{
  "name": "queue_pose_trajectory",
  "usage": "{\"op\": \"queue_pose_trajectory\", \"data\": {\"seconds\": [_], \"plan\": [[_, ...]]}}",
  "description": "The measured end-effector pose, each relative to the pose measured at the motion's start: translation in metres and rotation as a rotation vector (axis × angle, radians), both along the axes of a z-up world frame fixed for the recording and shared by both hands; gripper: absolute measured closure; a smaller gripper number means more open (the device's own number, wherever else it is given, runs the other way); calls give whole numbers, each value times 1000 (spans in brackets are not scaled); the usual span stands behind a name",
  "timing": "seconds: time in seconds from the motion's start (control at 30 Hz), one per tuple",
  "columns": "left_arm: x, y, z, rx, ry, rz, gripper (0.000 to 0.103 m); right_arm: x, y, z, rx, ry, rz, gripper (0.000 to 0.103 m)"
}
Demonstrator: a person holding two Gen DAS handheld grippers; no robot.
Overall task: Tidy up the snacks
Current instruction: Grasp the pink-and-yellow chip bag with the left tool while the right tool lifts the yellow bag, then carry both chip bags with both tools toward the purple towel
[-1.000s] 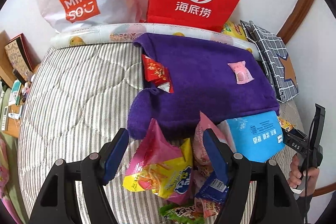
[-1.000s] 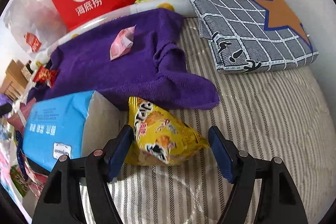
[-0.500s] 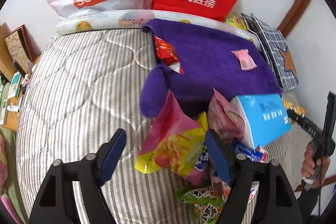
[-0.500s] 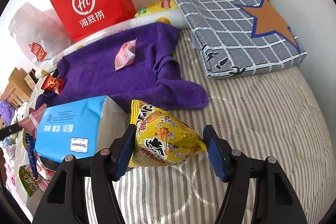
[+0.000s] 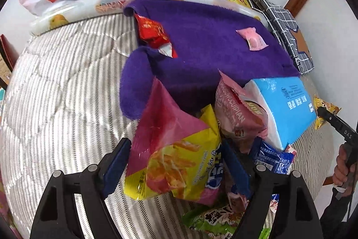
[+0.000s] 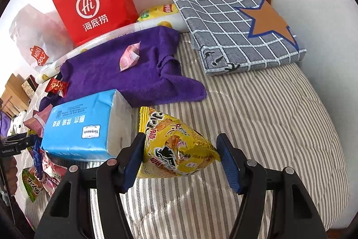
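Right now both claws sit apart: the left gripper point(image 5: 175, 164) around the pink-and-yellow chip bag point(image 5: 172, 153), the right gripper point(image 6: 180, 159) around the yellow snack bag point(image 6: 176, 149). Squeezing hard might crush the chips, and the puffy bags might slip out.

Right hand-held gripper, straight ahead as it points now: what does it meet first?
The yellow snack bag, already between the right hand-held gripper jaws. Beyond it lies the purple towel, though depth there is unclear.

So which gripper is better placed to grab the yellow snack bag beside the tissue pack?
Right. The right gripper is open with the yellow bag already between its fingers; the left gripper straddles the pink-and-yellow bag across the pile.
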State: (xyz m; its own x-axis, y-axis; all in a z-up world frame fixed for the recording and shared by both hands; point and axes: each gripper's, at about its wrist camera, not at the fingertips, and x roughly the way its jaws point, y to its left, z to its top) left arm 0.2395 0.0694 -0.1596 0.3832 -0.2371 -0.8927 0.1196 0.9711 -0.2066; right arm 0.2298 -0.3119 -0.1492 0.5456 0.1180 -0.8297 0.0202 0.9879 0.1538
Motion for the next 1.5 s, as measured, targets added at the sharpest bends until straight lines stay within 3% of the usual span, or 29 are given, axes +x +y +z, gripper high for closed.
{"op": "queue_pose_trajectory", "data": {"seconds": [0.27,0.73,1.5], "plan": [[-3,11,4,-59,-20,2,25,-4,3,2,3,2,-17,39],[-29,47,41,-60,-90,103,25,-19,24,27,0,-46,28,39],[-65,-8,103,-114,-178,39,25,-59,57,60,5,-100,119,40]]}}
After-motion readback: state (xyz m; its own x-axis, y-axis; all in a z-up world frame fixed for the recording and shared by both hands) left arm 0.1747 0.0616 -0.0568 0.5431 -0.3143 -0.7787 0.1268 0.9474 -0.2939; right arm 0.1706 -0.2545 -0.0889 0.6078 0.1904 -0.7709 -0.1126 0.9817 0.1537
